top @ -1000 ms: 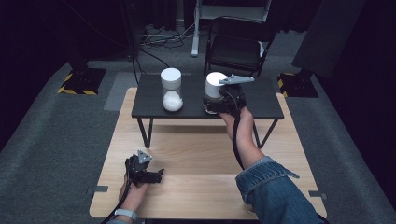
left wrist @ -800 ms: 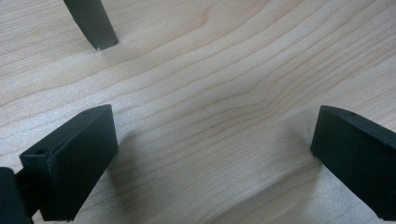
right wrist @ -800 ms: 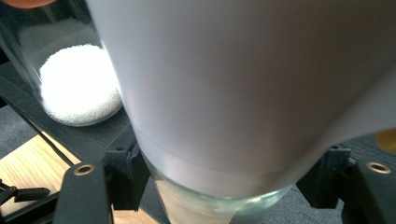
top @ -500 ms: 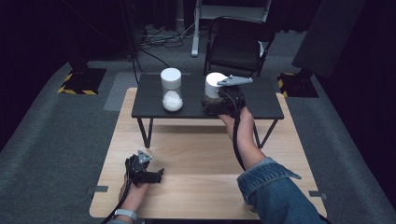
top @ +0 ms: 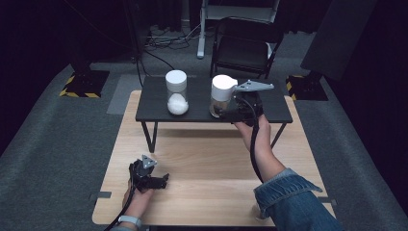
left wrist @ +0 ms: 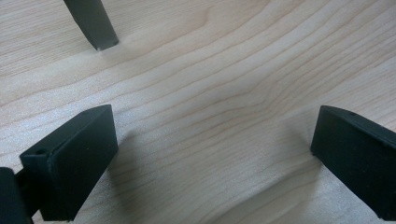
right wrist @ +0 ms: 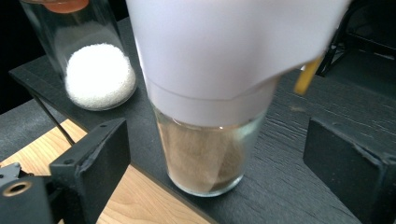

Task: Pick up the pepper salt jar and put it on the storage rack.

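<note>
The right gripper (top: 226,109) is up at the black shelf (top: 154,103) that stands on the wooden table (top: 202,159). Its jaws are wide apart, one on each side of the brown jar (top: 220,96), and they do not touch the glass. In the right gripper view this jar (right wrist: 210,116) stands between the two jaws, close to the front edge of the shelf (right wrist: 289,177). It has a big white lid (right wrist: 224,51), and in the lower part there is a brown powder. A small yellow thing is visible just under the lid on the right side; I cannot tell what it is.

The second jar (top: 176,92) stands on the same shelf, to the left of the first one and well apart from it. It also has a white lid, and white grains lie at its bottom. In the right gripper view this jar (right wrist: 93,65) is behind the left jaw.

The left gripper (top: 161,182) rests low on the table, near the person's edge, far from both jars. Its jaws are open wide too, with nothing between them. In the left gripper view I see bare wood (left wrist: 210,93) and one dark leg (left wrist: 93,23) of the shelf.
</note>
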The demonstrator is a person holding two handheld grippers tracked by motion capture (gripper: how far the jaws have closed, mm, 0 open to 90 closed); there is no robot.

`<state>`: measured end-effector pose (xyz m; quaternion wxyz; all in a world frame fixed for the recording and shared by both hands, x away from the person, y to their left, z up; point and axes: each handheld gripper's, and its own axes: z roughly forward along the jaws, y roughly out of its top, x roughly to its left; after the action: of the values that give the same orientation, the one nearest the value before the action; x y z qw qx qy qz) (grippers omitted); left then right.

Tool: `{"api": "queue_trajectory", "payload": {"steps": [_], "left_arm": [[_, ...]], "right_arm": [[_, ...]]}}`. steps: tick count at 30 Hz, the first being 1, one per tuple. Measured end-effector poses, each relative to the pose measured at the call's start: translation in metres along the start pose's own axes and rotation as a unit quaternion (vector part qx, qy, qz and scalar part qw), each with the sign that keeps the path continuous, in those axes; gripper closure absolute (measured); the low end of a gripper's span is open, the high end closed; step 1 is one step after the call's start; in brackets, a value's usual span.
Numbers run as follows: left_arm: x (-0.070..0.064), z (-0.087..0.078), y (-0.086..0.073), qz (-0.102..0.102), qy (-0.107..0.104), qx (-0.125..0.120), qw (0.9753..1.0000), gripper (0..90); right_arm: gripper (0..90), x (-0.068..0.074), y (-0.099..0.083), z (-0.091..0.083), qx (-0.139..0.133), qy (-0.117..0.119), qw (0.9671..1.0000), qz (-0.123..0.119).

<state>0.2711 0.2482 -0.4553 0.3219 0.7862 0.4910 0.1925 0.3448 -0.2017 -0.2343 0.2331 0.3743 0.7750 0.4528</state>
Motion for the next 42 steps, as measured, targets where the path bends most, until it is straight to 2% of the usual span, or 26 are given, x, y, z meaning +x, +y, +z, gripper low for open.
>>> {"api": "queue_trajectory", "payload": {"steps": [20, 31, 42], "left_arm": [[0.000, 0.000, 0.000, -0.002, 0.001, 0.000, 1.0000, 0.3], [-0.001, -0.002, -0.001, 0.001, 0.002, 0.003, 1.0000, 0.3], [-0.001, -0.001, -0.001, -0.002, 0.003, 0.001, 1.0000, 0.3]], "right_arm": [[7.4, -0.014, -0.018, -0.040, -0.013, -0.001, 0.9999, 0.003], [7.5, -0.029, -0.033, -0.060, -0.017, -0.015, 0.9997, 0.003], [7.5, -0.041, -0.052, -0.073, -0.008, -0.033, 0.9994, 0.009]]}}
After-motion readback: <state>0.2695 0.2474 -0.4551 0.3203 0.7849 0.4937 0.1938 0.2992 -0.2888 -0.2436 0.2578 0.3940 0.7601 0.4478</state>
